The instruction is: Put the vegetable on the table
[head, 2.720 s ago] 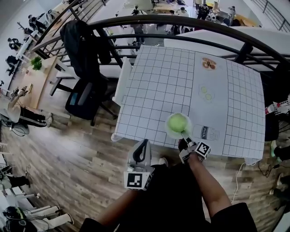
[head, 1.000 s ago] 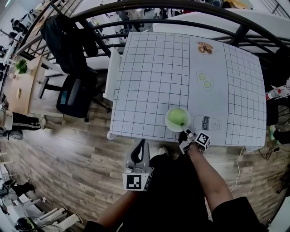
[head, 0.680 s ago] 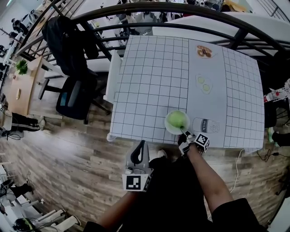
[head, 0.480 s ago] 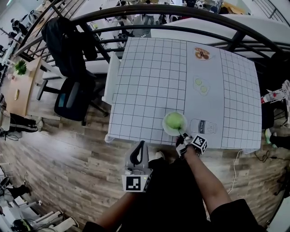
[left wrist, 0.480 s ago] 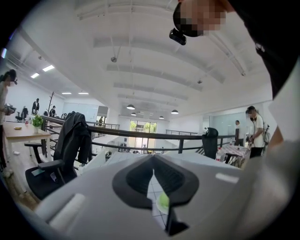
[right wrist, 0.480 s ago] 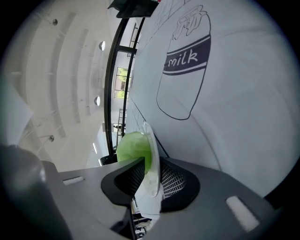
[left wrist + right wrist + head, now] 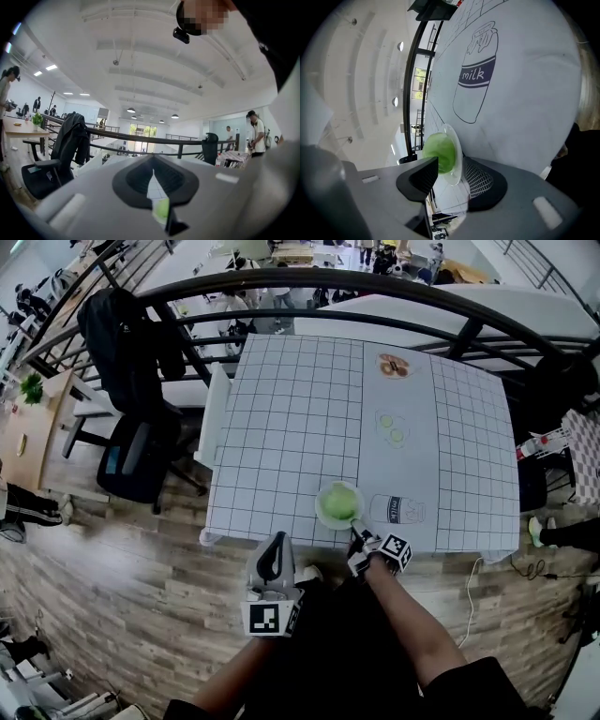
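A round green vegetable (image 7: 338, 502) lies on a clear plate (image 7: 322, 513) that rests on the white gridded table (image 7: 291, 418), near its front edge. In the right gripper view the vegetable (image 7: 439, 152) and the plate's near rim (image 7: 457, 140) stand between the jaws. My right gripper (image 7: 357, 532) (image 7: 451, 165) is opening, and a gap shows between its pads and the rim. My left gripper (image 7: 277, 542) (image 7: 153, 174) hangs over the floor in front of the table, shut, with nothing in it.
A milk bottle drawing (image 7: 398, 510) (image 7: 476, 75) lies right of the plate. Cucumber slices (image 7: 387, 427) and another food picture (image 7: 394, 365) are printed farther back. A black railing (image 7: 375, 287) runs behind the table. An office chair with a dark jacket (image 7: 131, 343) stands at the left.
The plate with the vegetable stays left of the milk drawing with my right gripper at its near rim. The whole view has drifted left. My left gripper has kept its place.
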Demonstrator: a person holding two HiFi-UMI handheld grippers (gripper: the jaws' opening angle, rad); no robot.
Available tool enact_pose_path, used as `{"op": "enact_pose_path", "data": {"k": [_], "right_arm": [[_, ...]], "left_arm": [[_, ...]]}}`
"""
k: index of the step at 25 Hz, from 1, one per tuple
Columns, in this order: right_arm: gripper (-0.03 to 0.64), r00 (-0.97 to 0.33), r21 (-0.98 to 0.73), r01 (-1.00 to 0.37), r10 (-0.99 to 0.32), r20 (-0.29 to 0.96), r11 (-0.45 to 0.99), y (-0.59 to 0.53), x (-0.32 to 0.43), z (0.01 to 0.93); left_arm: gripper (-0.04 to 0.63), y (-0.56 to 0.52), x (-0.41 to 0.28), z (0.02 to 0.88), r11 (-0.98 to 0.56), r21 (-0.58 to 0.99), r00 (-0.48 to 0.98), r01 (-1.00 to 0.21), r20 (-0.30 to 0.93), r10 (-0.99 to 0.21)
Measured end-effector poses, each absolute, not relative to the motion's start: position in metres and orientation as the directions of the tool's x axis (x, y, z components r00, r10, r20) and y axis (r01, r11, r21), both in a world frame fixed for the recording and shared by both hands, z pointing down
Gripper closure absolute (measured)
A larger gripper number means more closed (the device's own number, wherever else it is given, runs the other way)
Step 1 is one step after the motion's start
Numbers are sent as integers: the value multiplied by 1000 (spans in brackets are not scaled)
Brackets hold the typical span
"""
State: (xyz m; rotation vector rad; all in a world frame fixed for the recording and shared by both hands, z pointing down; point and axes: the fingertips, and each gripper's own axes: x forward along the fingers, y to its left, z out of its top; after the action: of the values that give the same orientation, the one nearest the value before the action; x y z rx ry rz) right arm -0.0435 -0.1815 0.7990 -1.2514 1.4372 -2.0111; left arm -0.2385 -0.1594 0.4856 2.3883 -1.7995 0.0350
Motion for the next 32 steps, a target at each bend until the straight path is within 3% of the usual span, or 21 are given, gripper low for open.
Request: {"op": "enact_pose_path", "data": {"k": [10,15,19,24,26,32], "right_arm": [[469,-503,-929,-194,-782,369,-315,-161,-20,738],[474,-527,-940,-295,-792,308,-169,-143,-14,692],[483,-478,-938,-316,-829,290,-146,-132,10,667],[536,-421,-918,-384,-867,267,-96,-109,60,636],[610,-408,-909,-414,-882,237,-53,-102,84,621],[620,-384,-814,-577,-902,198,67,-62,150,566]], "left_arm": [[589,-153,-201,493,-311,169,333,-935,125,-935],[589,-149,-162,517,-382,222,419,-897,151,-895],[589,-153,-133,514,-445,211,478,-870,146,-866],[589,-137,-96,503,-467,183,493,-865,143,-858],[589,-126,-76,502,-478,177,503,-860,150,-851],[589,-77,-6,505,-516,185,544,-836,168,-822]]}}
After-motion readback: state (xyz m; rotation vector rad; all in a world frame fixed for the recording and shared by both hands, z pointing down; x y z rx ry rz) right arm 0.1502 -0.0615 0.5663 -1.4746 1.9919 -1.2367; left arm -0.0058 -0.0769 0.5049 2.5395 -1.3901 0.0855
